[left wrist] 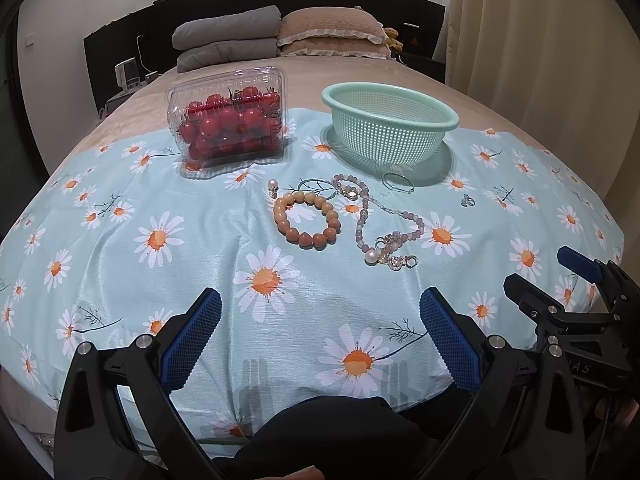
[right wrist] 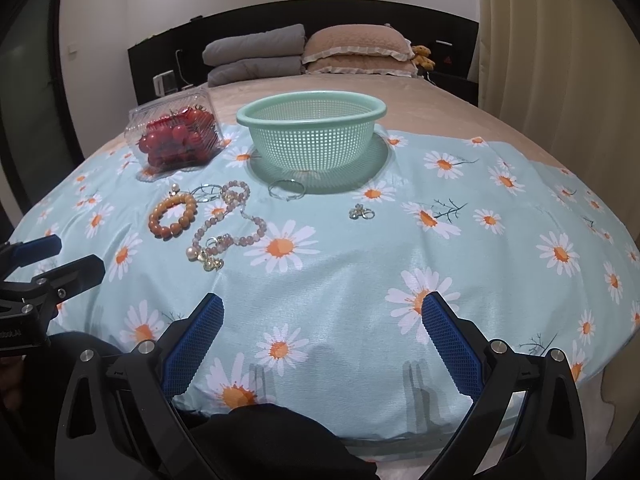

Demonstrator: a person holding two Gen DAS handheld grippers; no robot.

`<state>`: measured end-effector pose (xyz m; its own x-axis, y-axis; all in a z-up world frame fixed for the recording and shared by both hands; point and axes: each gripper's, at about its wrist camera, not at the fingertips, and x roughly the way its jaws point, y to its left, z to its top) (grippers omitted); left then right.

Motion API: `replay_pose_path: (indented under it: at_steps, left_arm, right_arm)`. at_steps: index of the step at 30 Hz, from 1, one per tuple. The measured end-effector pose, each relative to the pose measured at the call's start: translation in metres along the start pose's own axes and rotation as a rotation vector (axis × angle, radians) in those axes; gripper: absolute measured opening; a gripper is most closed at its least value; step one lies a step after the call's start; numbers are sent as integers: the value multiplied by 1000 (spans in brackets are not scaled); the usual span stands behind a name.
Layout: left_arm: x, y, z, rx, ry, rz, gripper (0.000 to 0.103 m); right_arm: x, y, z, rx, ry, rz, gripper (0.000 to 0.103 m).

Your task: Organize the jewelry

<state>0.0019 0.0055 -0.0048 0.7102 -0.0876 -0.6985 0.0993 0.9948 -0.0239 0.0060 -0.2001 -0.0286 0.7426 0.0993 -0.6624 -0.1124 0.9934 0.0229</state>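
Left gripper (left wrist: 320, 344) hangs low over the near edge of the daisy-print cloth (left wrist: 120, 264), jaws spread wide, nothing between the blue pads; it is well short of any piece. Far-left part of the cloth: clear clamshell of cherry tomatoes (left wrist: 230, 120), lid closed, apparently no part of the job and best left alone. Just nearer than it, around mid-cloth, the jewelry lies loose and bunched: a pearl earring (left wrist: 273, 187), an orange bead bracelet (left wrist: 307, 220) lying flat as a closed ring, and a pink bead necklace (left wrist: 366, 210) trailing toward the near edge, ending in a pearl and gold charms (left wrist: 394, 254). A thin wire bangle (left wrist: 397, 182) lies just at the foot of the green mesh basket (left wrist: 390, 128), which stands upright and looks empty at the far edge, probably the collecting vessel. A small ring cluster (right wrist: 361, 212) lies apart to the right. Right gripper (right wrist: 322, 344), near edge too, is equally wide open and empty. Judgement: sorting not begun; both tools staged for a first pick.
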Motion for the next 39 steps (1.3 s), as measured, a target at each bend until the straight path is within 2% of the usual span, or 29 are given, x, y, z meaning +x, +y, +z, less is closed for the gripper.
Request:
replay_pose_path:
  at_steps: [13,19,26,30,39]
  left_arm:
    - [1,2,-1,-12,6,3,97]
    - [2,1,1,-7,20,36,97]
    - [4,10,7,-41,35,-29,97]
    - [14,10,13,-13,75,-21,97]
    - [38,18,41,26,98,18,97]
  right_arm:
    - [3,-2,-2,9,12,11,95]
    - [6,-2,-1,16,31,21,95]
    - [14,-3,2,19,78,35,95]
    - [17,-9,5,39,90,47,95]
    - [37,-32,32,50,111,-25,95]
